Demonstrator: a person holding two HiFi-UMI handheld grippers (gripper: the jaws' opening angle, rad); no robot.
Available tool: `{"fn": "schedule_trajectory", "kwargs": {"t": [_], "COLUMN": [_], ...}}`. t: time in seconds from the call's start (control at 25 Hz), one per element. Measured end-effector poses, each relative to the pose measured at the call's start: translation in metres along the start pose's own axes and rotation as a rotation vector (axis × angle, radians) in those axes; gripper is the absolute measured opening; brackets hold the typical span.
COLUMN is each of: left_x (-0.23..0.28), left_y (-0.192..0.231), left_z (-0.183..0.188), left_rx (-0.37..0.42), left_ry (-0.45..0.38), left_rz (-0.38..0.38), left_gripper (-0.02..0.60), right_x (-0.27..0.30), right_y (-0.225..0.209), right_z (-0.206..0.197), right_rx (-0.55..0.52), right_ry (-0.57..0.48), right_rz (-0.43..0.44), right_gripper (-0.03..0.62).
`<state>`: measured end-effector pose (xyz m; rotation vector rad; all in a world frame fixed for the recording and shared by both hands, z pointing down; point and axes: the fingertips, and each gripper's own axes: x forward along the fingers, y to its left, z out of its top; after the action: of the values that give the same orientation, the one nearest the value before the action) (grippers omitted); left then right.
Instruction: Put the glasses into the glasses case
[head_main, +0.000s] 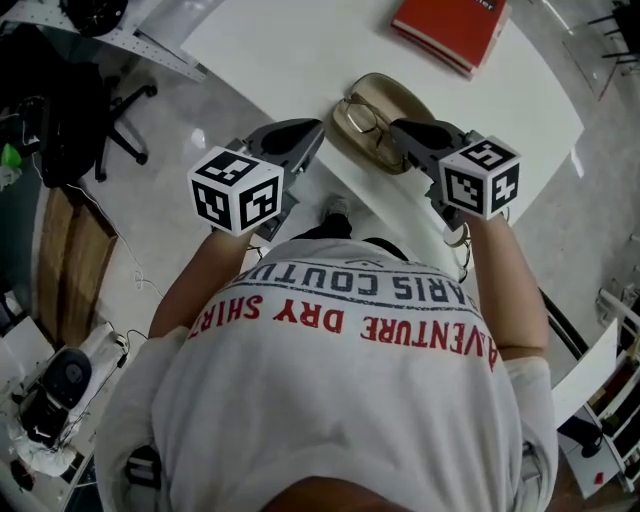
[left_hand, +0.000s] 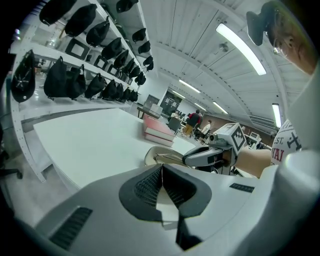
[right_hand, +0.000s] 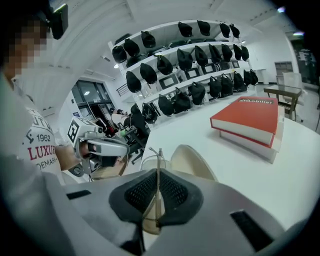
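Note:
The beige glasses case (head_main: 392, 100) lies open near the white table's (head_main: 290, 50) front edge. The thin-framed glasses (head_main: 366, 126) sit over its near end. My right gripper (head_main: 400, 130) is shut on the glasses; in the right gripper view a thin metal temple (right_hand: 158, 156) runs between its closed pads, with the case (right_hand: 192, 161) just beyond. My left gripper (head_main: 316, 130) hovers at the table edge just left of the case, shut with nothing in it. From the left gripper view the case (left_hand: 156, 155) and the right gripper (left_hand: 207, 155) are ahead of the left gripper (left_hand: 162, 168).
A red book (head_main: 450, 30) lies at the table's far side, behind the case. A black office chair (head_main: 110, 130) stands on the floor to the left. Shelves of black bags (right_hand: 190, 65) line the wall beyond the table.

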<state>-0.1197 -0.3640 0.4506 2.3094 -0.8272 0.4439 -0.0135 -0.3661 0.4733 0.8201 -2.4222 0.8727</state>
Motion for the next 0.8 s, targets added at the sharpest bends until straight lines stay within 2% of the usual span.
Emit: {"fn": "schedule_trajectory", "kwargs": {"t": [0.48, 0.8], "left_x": [0.017, 0.026], "left_y": [0.018, 0.020], "left_z": [-0.008, -0.005], "left_rx": [0.001, 0.011], "left_ry": [0.036, 0.048], "left_rz": [-0.017, -0.041], "left_gripper": [0.028, 0.028], "right_x": [0.027, 0.033], "right_y": [-0.013, -0.019], "right_z": [-0.026, -0.030], "right_rx": [0.033, 0.042], "right_ry": [0.095, 0.122], "right_rz": [0.027, -0.020], "right_gripper": [0.032, 0.035]}}
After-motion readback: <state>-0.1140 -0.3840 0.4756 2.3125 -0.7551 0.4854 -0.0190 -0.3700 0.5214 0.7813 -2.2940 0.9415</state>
